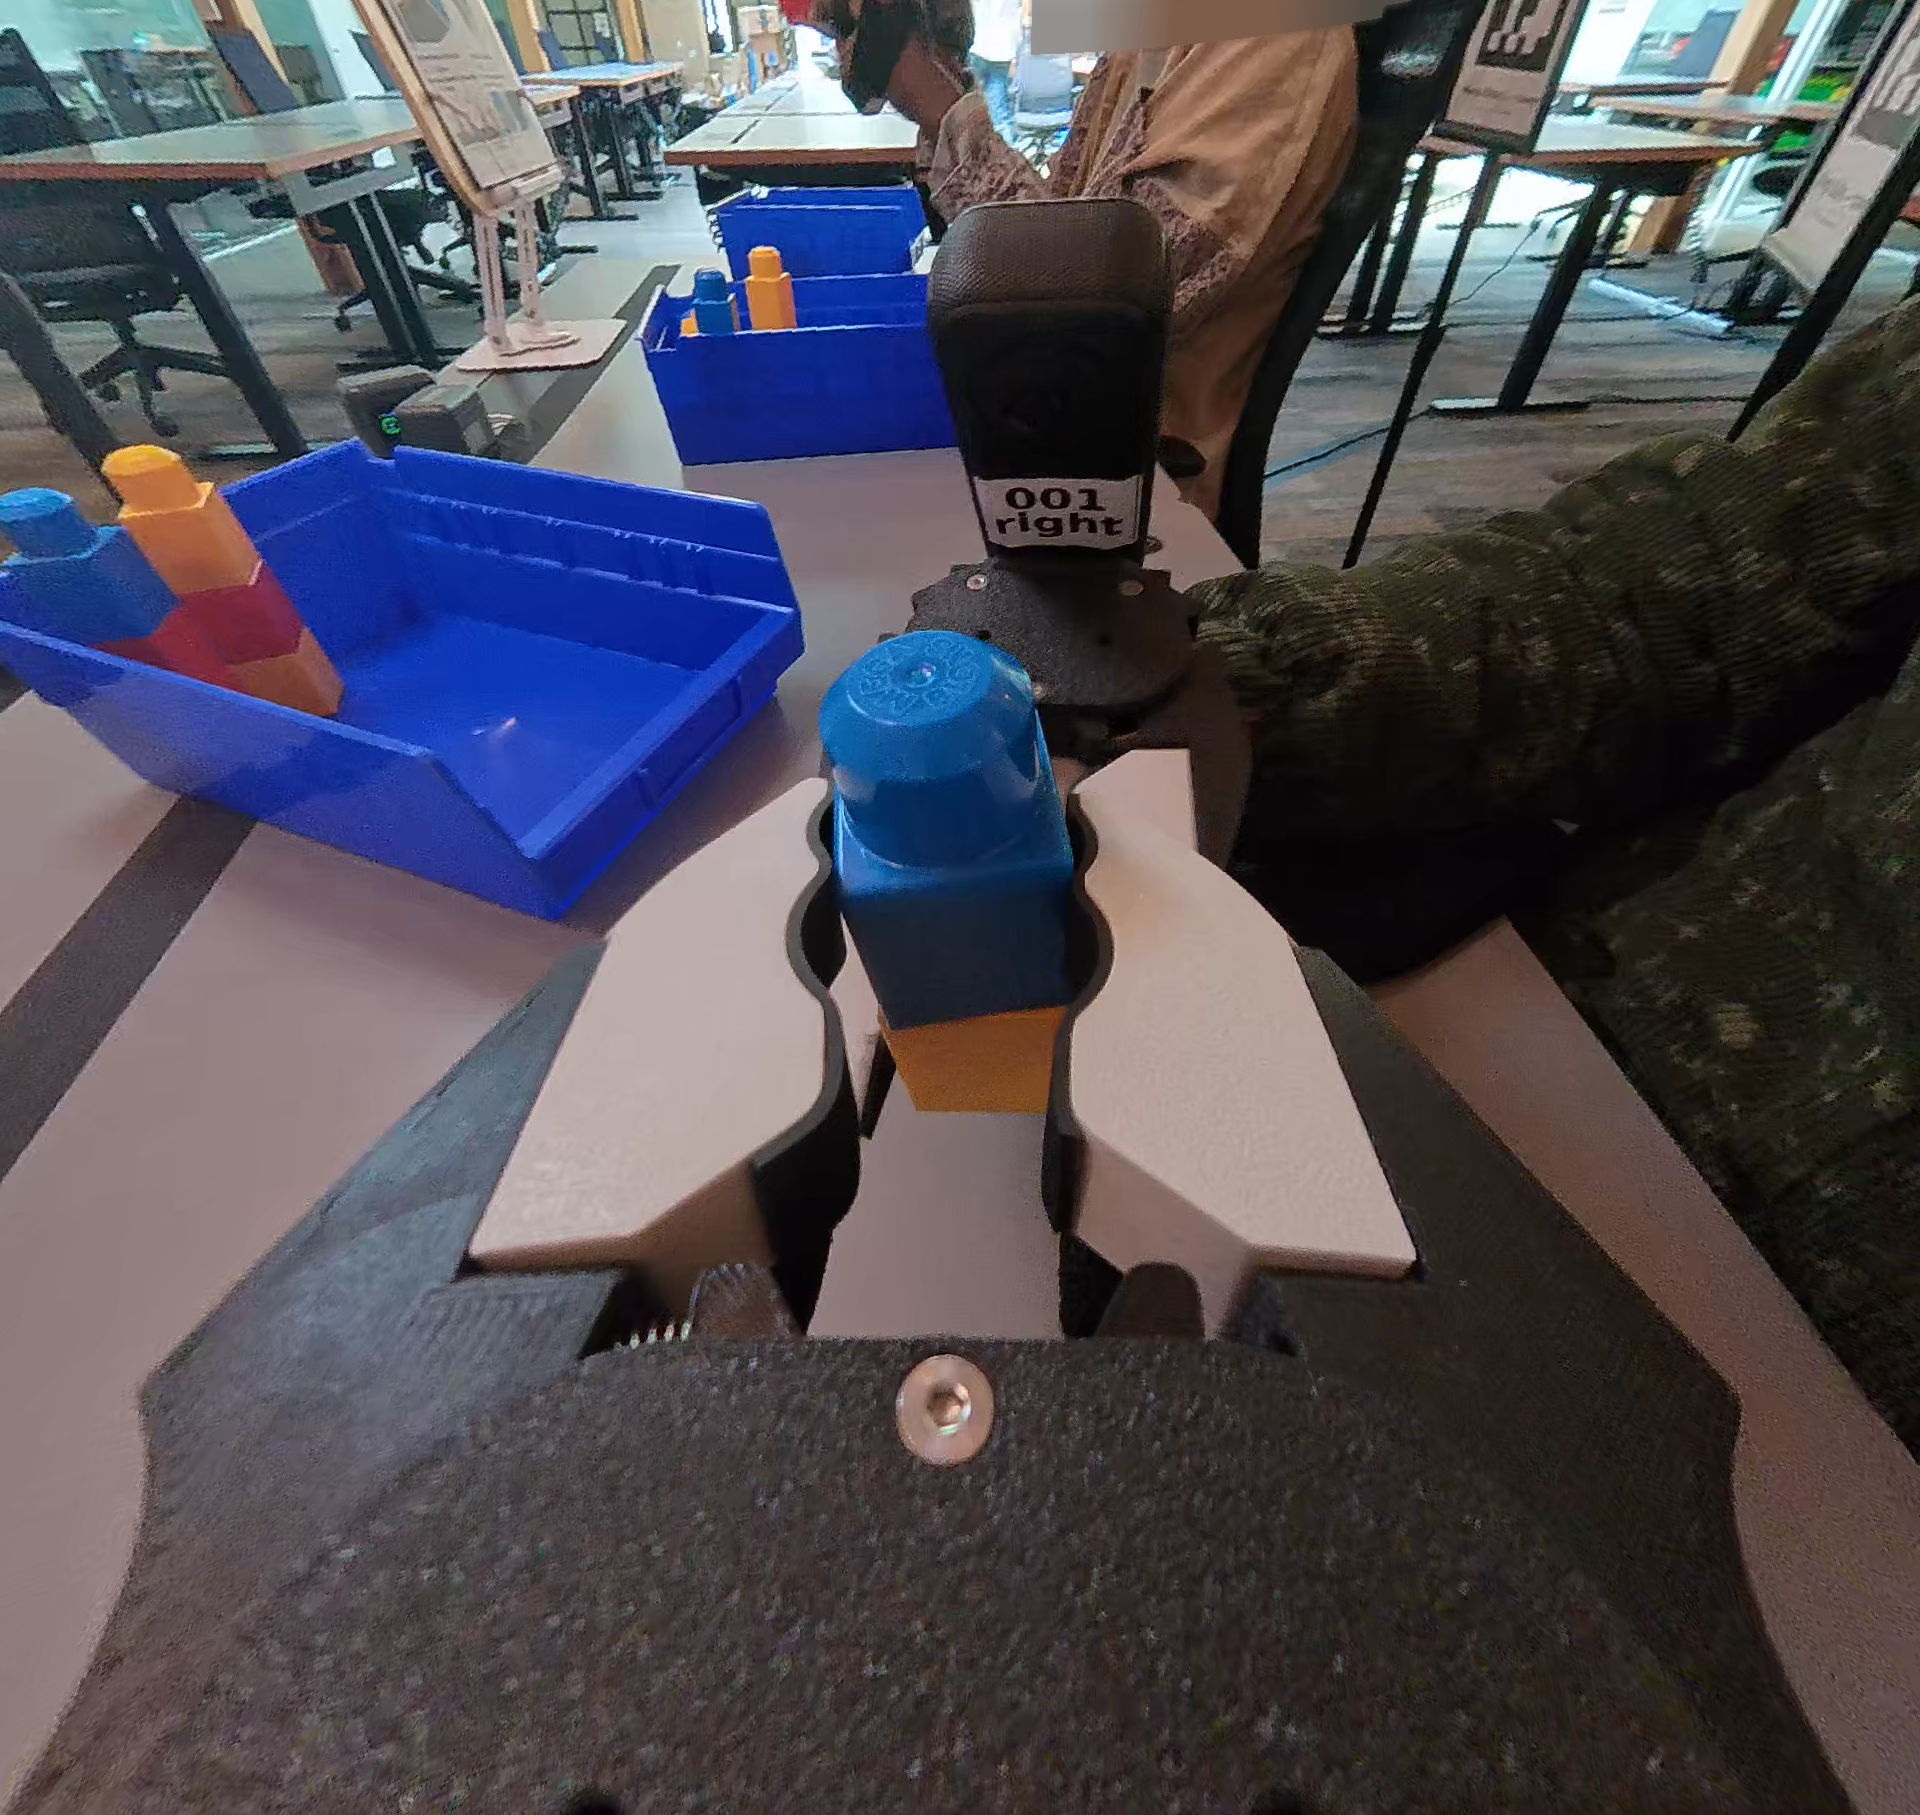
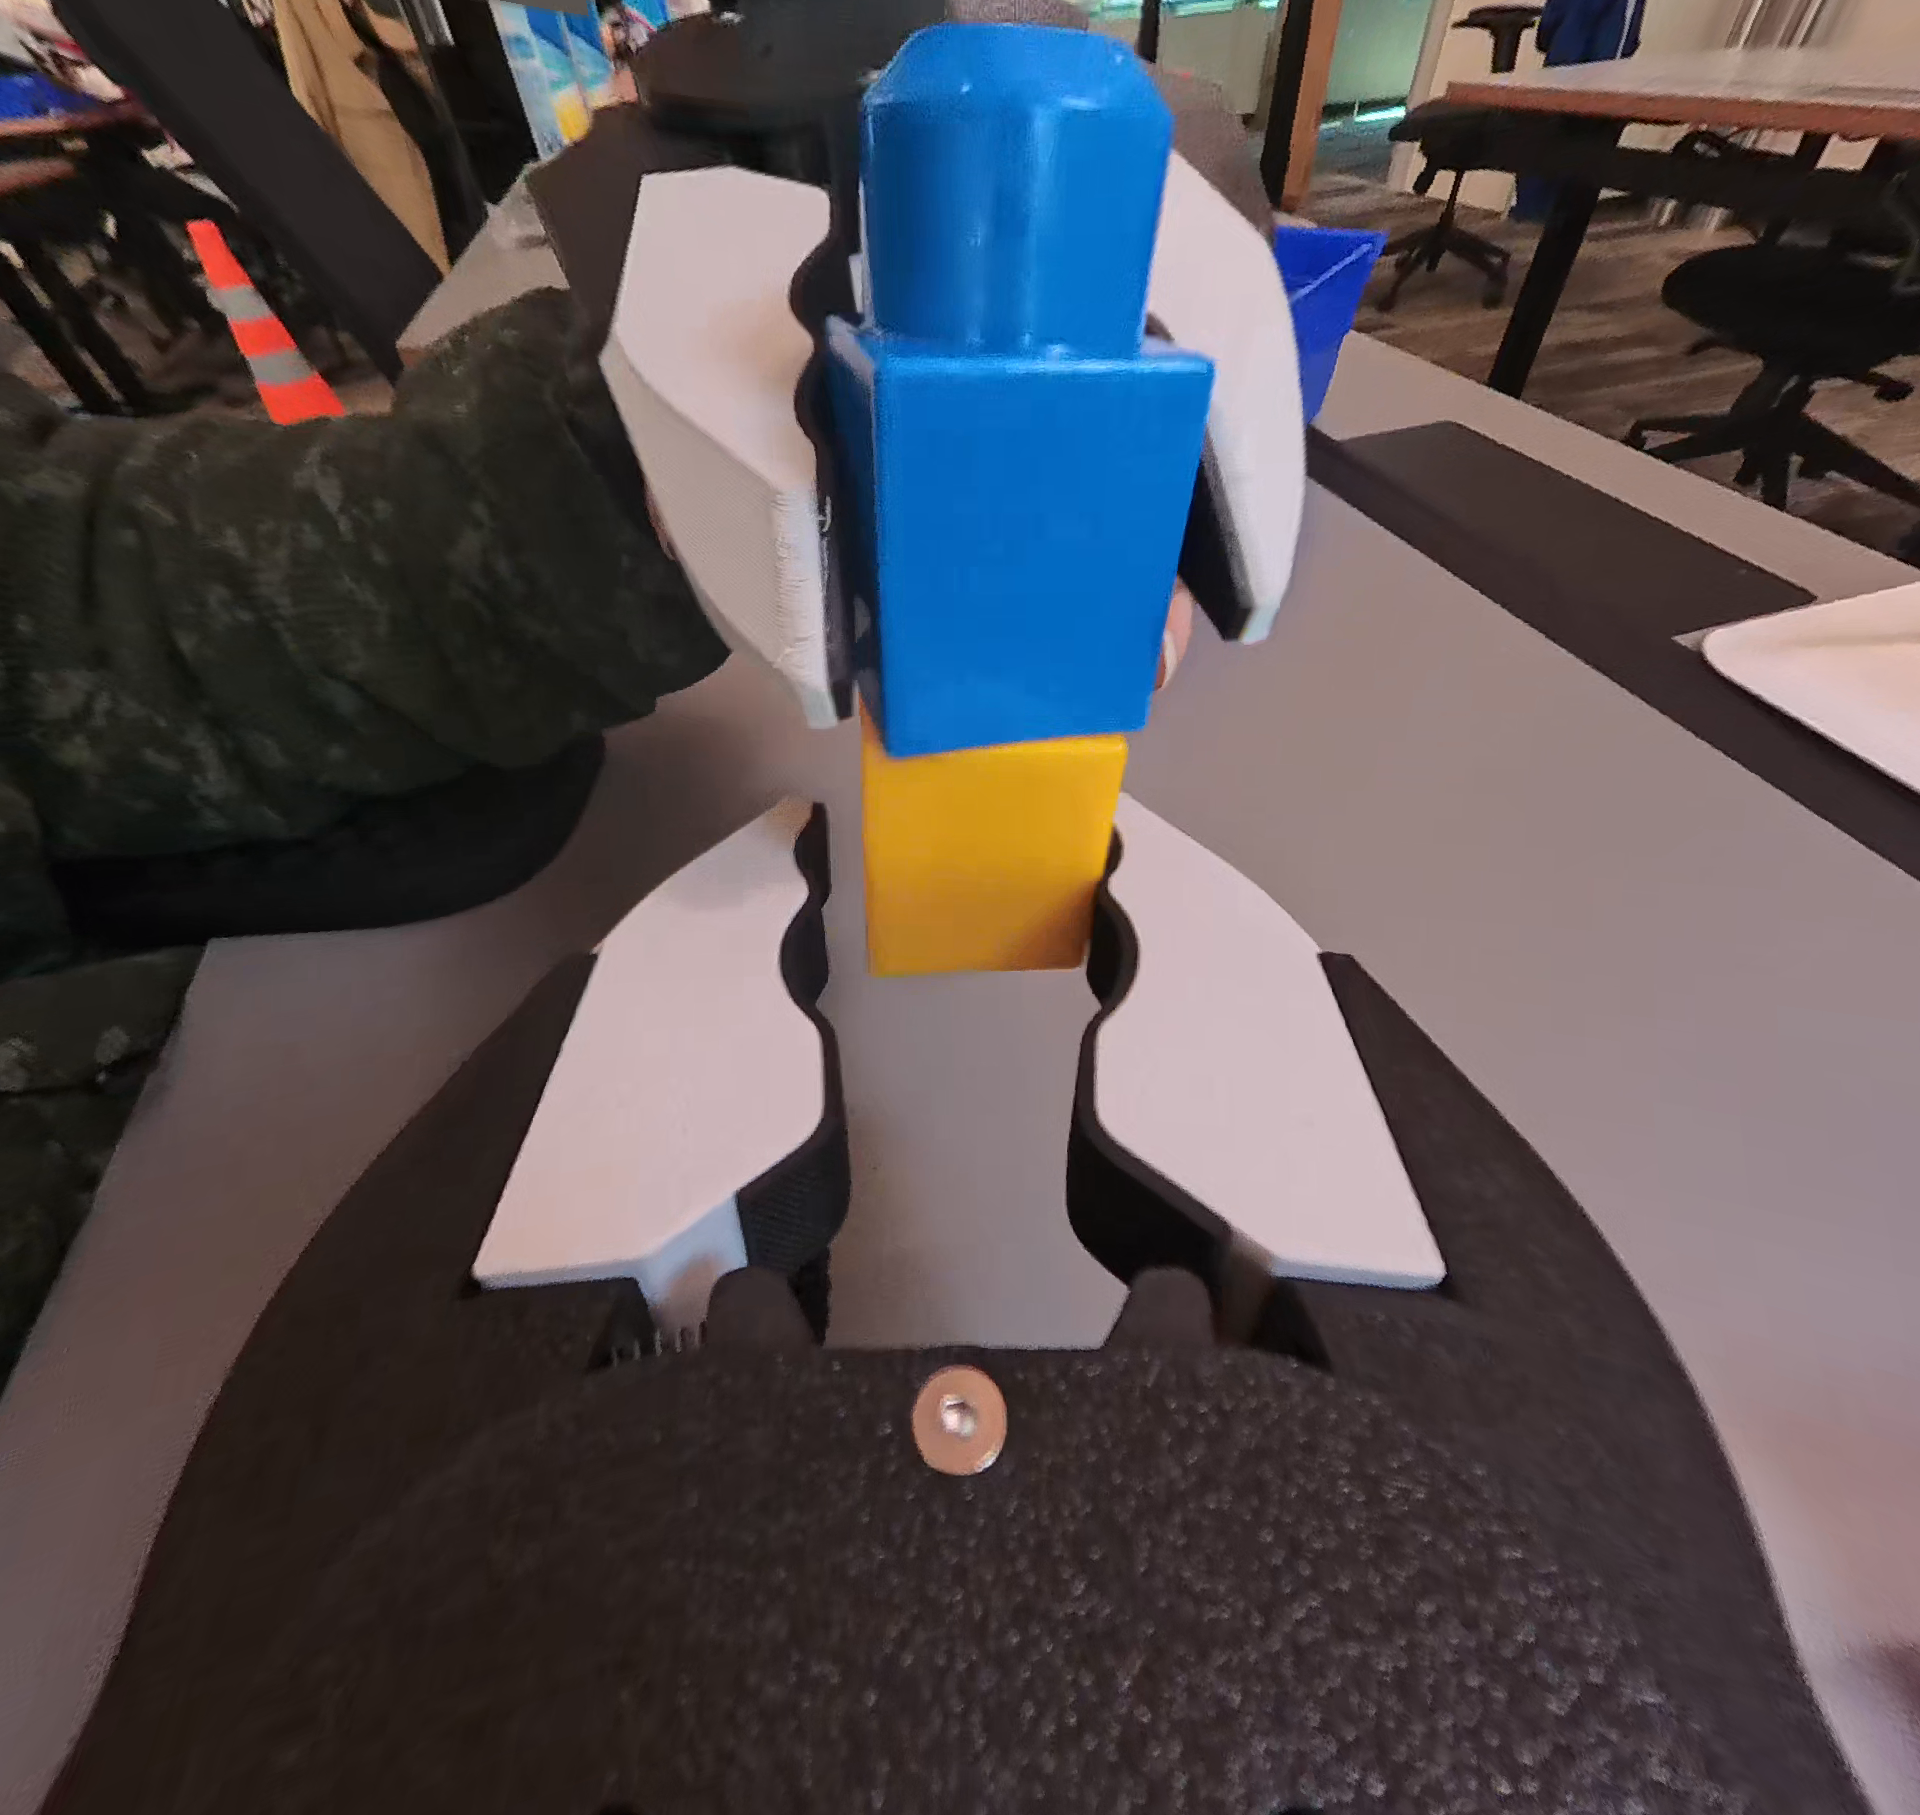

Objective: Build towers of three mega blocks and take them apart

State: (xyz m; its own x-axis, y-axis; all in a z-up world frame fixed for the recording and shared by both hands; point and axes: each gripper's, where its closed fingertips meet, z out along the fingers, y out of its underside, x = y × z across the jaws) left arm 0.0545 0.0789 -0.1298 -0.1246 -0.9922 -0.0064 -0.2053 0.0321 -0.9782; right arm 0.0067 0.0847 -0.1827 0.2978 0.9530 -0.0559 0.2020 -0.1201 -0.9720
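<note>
A blue block (image 1: 951,861) sits on top of a yellow block (image 1: 977,1064), and the two form a short upright stack over the grey table (image 1: 312,1017). My left gripper (image 1: 951,799) is shut on the blue block. In the right wrist view, the left gripper (image 2: 1029,664) holds the blue block (image 2: 1018,518) from the far side. My right gripper (image 2: 966,830) is shut on the yellow block (image 2: 987,861) below it. The right gripper's black handle (image 1: 1049,363) rises behind the stack. I cannot tell whether the yellow block touches the table.
A blue bin (image 1: 644,799) on the left holds a yellow-red-yellow tower (image 1: 229,591) and a blue-topped tower (image 1: 73,581). A second blue bin (image 1: 800,394) farther back holds more blocks. A person sits at the far end. A white sheet (image 2: 1829,674) lies at the right. There is about 7 cm between the tips of the two grippers.
</note>
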